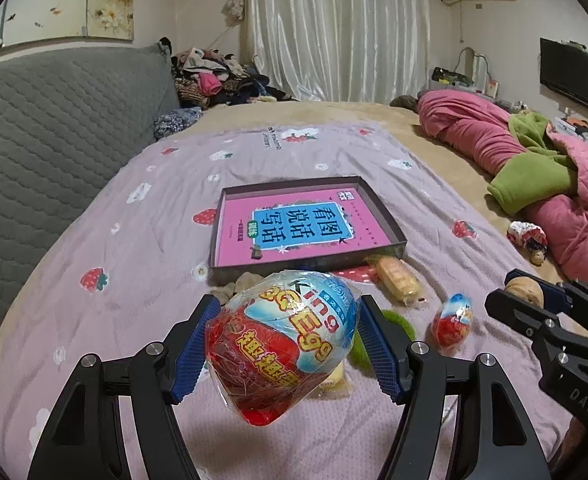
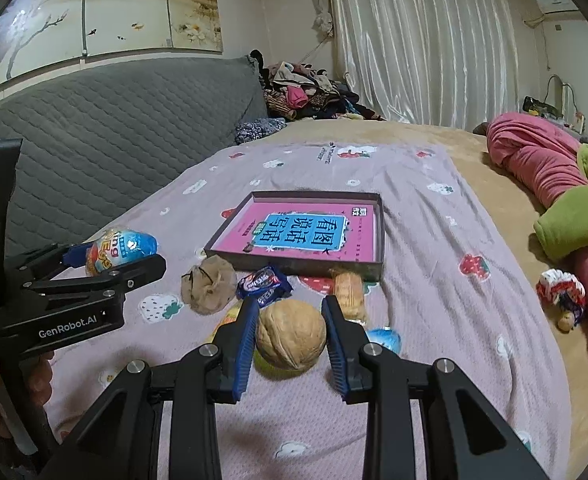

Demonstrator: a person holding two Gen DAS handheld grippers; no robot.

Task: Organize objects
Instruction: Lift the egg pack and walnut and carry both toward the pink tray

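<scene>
Grey quilted headboard (image 2: 93, 128) on the left, and the left gripper (image 1: 285, 344) pinches a wrapped toy egg (image 1: 281, 344) above the lilac strawberry-print sheet (image 1: 133, 248). Centre, the shallow tray (image 2: 378, 236) with a pink book (image 2: 302, 234) lies flat; snacks are scattered just before it. The right gripper (image 2: 289, 340) clamps a walnut (image 2: 290, 339). White curtains (image 2: 422, 40) behind, pink quilt (image 2: 534, 160) at far right.
</scene>
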